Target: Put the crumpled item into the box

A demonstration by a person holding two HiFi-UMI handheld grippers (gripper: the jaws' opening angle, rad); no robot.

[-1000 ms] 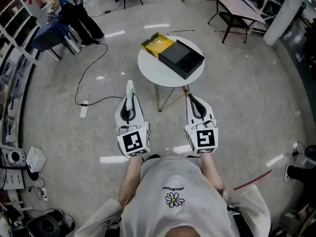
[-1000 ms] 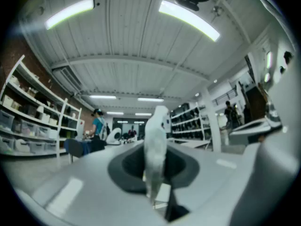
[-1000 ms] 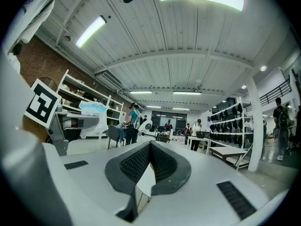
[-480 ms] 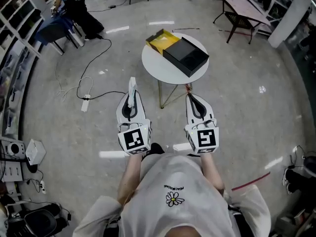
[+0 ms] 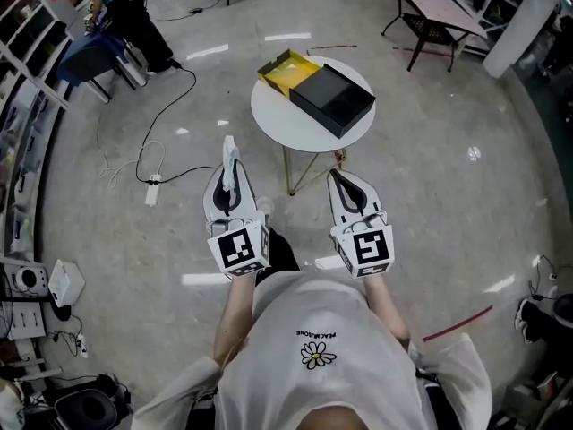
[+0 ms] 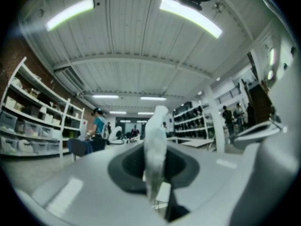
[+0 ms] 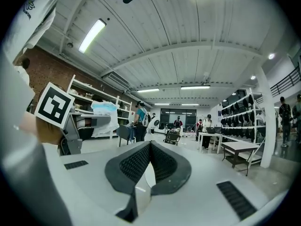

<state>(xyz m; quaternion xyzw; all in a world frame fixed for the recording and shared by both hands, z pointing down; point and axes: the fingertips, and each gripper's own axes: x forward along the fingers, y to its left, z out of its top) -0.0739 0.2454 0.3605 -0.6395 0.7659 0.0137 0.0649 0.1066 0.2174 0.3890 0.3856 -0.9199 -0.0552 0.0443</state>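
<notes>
Your left gripper [image 5: 230, 170] has its jaws nearly together, clamped on the crumpled white item [image 5: 231, 150]. In the left gripper view the crumpled white item [image 6: 155, 145] stands upright between the pads and sticks out past the tips. Your right gripper [image 5: 337, 177] has its jaws closed against each other with nothing between them, and the right gripper view shows the ribbed pads [image 7: 141, 161] meeting along one line. The black box [image 5: 333, 101] lies open well ahead of both pairs of jaws, on the round white table [image 5: 269, 125], a little nearer your right jaws' line than your left's. A yellow box [image 5: 288, 72] touches its far left side.
</notes>
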